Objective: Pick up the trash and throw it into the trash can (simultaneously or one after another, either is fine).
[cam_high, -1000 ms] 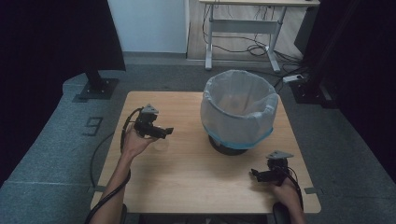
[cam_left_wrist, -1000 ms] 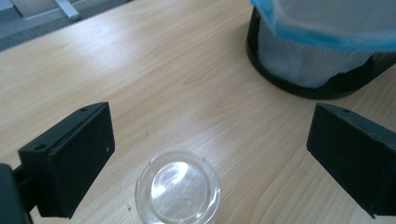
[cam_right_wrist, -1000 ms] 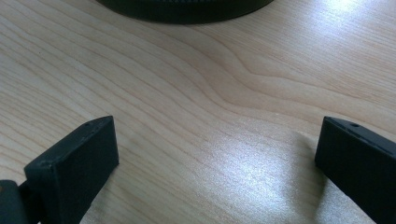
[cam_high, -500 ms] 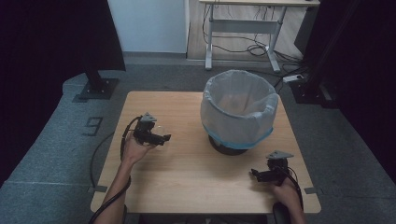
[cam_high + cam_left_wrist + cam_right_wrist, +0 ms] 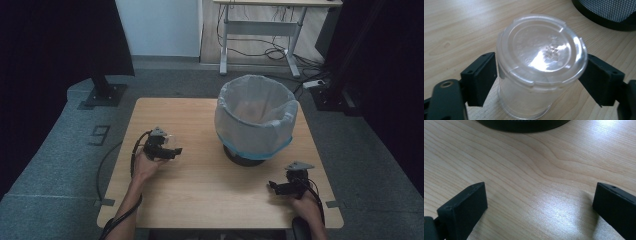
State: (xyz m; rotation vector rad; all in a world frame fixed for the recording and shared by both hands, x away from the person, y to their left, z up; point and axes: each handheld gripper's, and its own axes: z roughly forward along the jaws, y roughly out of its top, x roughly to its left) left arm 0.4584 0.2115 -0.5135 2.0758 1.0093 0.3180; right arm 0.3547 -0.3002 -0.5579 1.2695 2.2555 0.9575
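The left gripper (image 5: 541, 75), jaws just closing in, is pressing both pads on a clear lidded cup (image 5: 540, 62) at the table's (image 5: 210, 200) nine o'clock. The right gripper (image 5: 539, 202) is resting released at five o'clock.

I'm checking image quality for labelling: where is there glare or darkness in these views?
Left gripper view: a bright glare patch on the clear cup's lid. Right gripper view: sheen on the wooden table. High view: dim overall, with dark curtains at both sides.
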